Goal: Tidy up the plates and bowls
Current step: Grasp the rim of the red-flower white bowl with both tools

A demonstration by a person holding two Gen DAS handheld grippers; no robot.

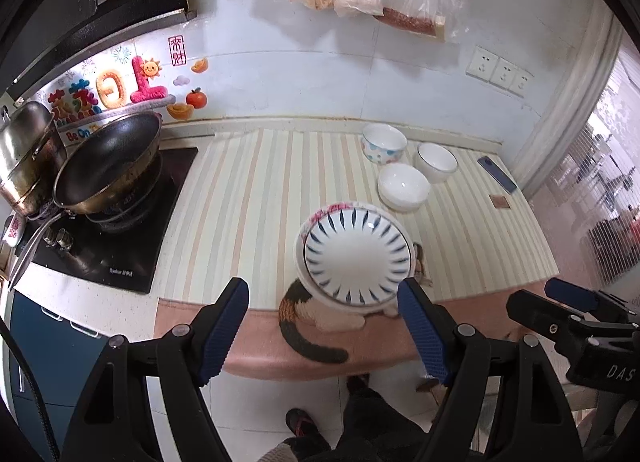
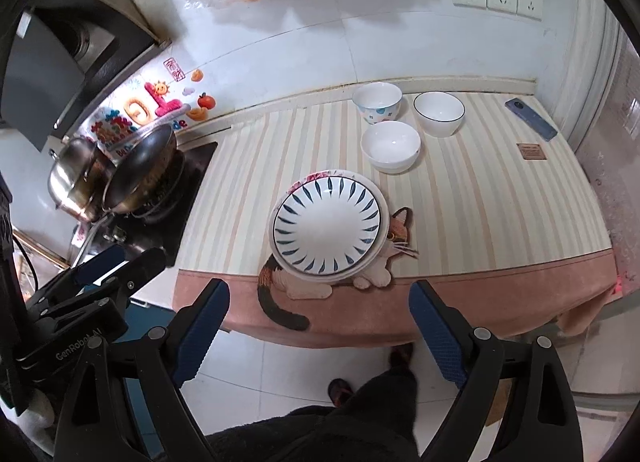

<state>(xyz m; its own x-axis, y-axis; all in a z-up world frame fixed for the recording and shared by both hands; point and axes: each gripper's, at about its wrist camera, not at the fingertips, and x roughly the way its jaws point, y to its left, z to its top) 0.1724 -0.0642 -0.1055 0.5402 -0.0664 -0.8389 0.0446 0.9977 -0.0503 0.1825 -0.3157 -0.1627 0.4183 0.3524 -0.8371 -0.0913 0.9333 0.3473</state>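
A: A tiled kitchen wall is seen behind a countertop, which is covered by a striped cloth mat (image 2: 248, 166) with a pink woven border and a cat motif. What is laid on it?

B: A round glazed plate with blue radial strokes (image 2: 326, 222) is stacked on a second plate (image 2: 320, 175), of which only a pink-flowered rim is shown. The stack is set near the front edge, over the cat. Behind it, three bowls are grouped close together: a smooth plain white bowl (image 2: 391, 145) nearest the plates, a dotted bowl (image 2: 377, 102) at the back, and a white bowl with a thin dark rim (image 2: 439, 112) to the right.

A: And the grippers?

B: Both are held off the counter's front edge, above the floor. The left gripper (image 1: 324, 298) is seen with its ribbed blue pads spread wide, nothing between them; its right pad overlaps the plate's edge in the left wrist view, but contact cannot be judged. The right gripper (image 2: 320, 302) is likewise spread and empty.

A: What else is visible?

B: A dark non-stick wok (image 1: 108, 166) and a shiny steel pot (image 1: 28, 162) are placed on the black hob at the left. A flat blue phone (image 2: 530, 118) lies at the far right corner.
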